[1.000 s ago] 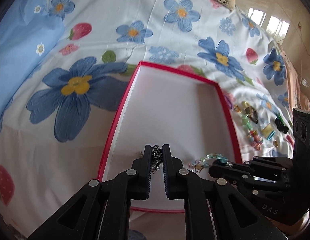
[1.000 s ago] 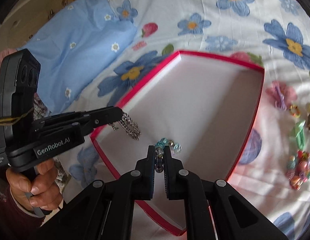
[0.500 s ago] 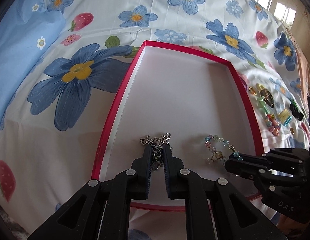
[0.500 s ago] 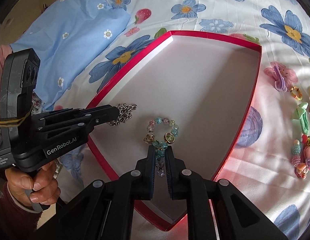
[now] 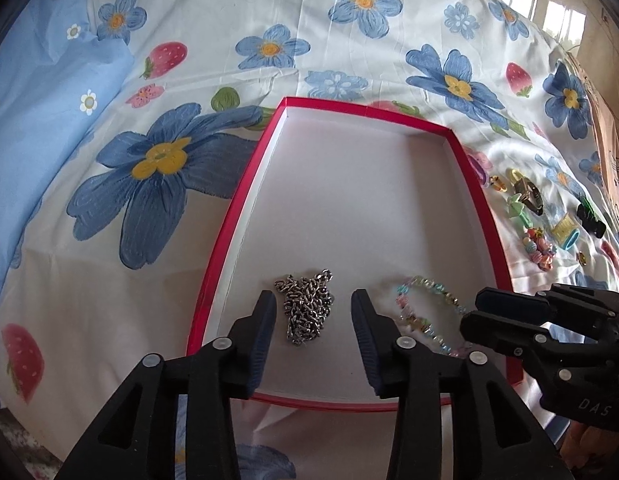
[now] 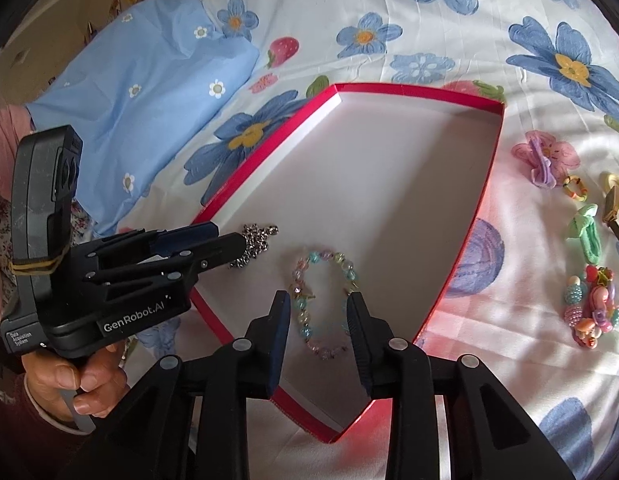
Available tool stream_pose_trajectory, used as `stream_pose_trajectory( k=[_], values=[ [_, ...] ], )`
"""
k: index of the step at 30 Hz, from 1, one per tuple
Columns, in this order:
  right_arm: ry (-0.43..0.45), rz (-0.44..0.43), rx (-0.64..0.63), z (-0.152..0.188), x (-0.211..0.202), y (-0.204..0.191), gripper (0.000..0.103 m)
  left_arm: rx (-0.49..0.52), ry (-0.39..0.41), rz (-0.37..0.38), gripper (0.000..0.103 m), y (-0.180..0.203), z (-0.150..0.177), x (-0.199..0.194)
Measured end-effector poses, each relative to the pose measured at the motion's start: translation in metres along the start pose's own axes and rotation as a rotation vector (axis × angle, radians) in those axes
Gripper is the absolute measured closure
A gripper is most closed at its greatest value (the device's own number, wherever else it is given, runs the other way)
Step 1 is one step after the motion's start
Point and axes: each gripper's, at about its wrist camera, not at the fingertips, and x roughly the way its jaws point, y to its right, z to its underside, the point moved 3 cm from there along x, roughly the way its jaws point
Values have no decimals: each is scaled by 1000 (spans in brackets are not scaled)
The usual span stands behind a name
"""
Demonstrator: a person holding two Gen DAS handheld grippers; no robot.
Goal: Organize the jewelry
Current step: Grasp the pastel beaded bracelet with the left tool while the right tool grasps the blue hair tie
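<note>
Both jaws stood parted and gripped nothing. The left gripper [image 5: 313, 322] straddled a heaped silver metal chain [image 5: 306, 304], and the right gripper [image 6: 318, 314] framed a pastel beaded bracelet [image 6: 323, 300], the two pieces lying side by side near the front of a shallow red-rimmed white cardboard box [image 5: 475, 188] on a flower-printed bedsheet [image 5: 157, 160].
</note>
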Motion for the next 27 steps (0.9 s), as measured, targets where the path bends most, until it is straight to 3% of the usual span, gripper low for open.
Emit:
stream_pose_trajectory(
  k=[6,10,27],
  values=[
    [72,21,21,-1,-31,9,71,2,19,23,55,8,-2,-14],
    [127,72,42,3,-58,24,63,25,31,49,51,21,-5,-22],
    [243,315,301,50,-154,144,63,167,24,183,49,108,-29,-18]
  ],
)
